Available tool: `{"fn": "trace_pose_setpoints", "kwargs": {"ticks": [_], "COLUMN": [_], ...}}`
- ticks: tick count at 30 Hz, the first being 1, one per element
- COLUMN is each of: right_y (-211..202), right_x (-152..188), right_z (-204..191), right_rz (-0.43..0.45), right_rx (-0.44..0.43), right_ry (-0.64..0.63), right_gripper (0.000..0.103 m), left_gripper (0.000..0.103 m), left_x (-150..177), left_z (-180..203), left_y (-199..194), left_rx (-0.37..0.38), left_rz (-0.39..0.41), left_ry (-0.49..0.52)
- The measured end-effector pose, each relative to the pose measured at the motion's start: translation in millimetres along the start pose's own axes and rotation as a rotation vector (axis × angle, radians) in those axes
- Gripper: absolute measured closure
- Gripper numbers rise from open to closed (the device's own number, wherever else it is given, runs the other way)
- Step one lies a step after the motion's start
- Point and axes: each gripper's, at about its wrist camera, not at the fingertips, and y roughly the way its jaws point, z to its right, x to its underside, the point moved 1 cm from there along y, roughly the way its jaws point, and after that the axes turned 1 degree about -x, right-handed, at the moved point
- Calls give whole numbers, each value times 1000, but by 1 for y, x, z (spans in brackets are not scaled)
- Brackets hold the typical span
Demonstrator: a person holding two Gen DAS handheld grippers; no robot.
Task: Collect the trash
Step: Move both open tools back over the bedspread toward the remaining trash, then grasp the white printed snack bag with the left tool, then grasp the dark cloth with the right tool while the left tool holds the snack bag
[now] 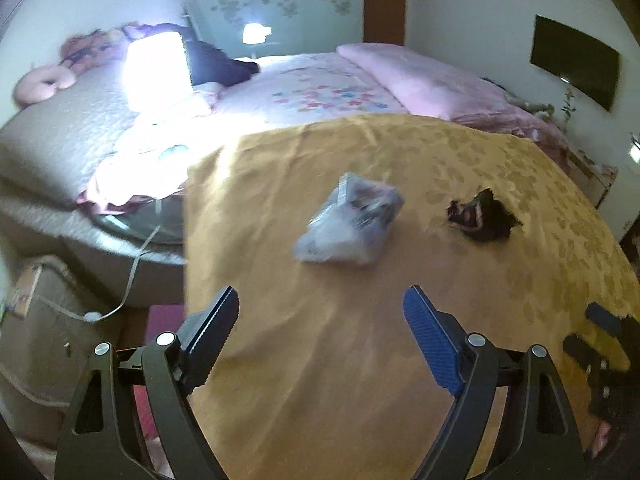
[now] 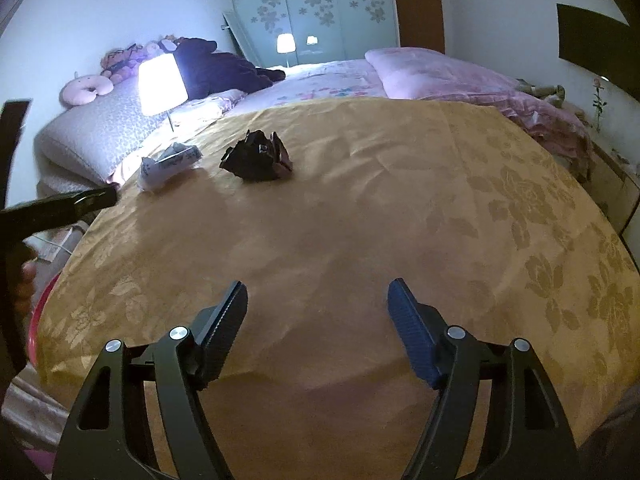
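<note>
You are holding both tongs wide and empty — the left tongs (image 1: 320, 312) are facing the crumpled pale wrapper (image 1: 348, 222), lying just ahead on the tabletop (image 1: 400, 360), long axis running near-left to far-right. The dark crumpled wrapper (image 1: 482, 218) is sitting to its right. Your right tongs (image 2: 318, 302) are hanging farther back — the left looks nearer.
</note>
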Motion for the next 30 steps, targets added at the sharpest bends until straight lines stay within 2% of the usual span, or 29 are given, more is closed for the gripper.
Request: {"fn": "trace_pose_setpoints", "kwargs": {"ticks": [6,15,16,18,19,21,26,30], "right_y": [-1,-2,-2,-2,-2,-2,-2,1], "right_x": [1,1,0,0,0,0,-2,-8], "right_z": [1,0,0,0,0,-1,-1,2], "right_rz": [6,10,10,10,9,8,-5,-25], "right_rx": [-7,-6,-7,-8,-7,-5,-6,-13], "right_ry": [-8,-14,-13,-13,-13,-13,-12,0], "right_gripper": [31,31,31,31,31,31,31,31], "left_gripper": [22,23,24,41,46,52,59,59], "left_x": [-21,-35,-35,-36,-36,-35,-30,-22], "left_z": [14,23,25,27,28,29,33,34], "left_y": [39,56,57,59,60,59,54,47], "left_rx": [-12,7,7,19,23,32,36,37], "left_rz": [-29,-27,-27,-35,-38,-38,-36,-40], "left_ry": [49,56,61,70,72,75,82,82]}}
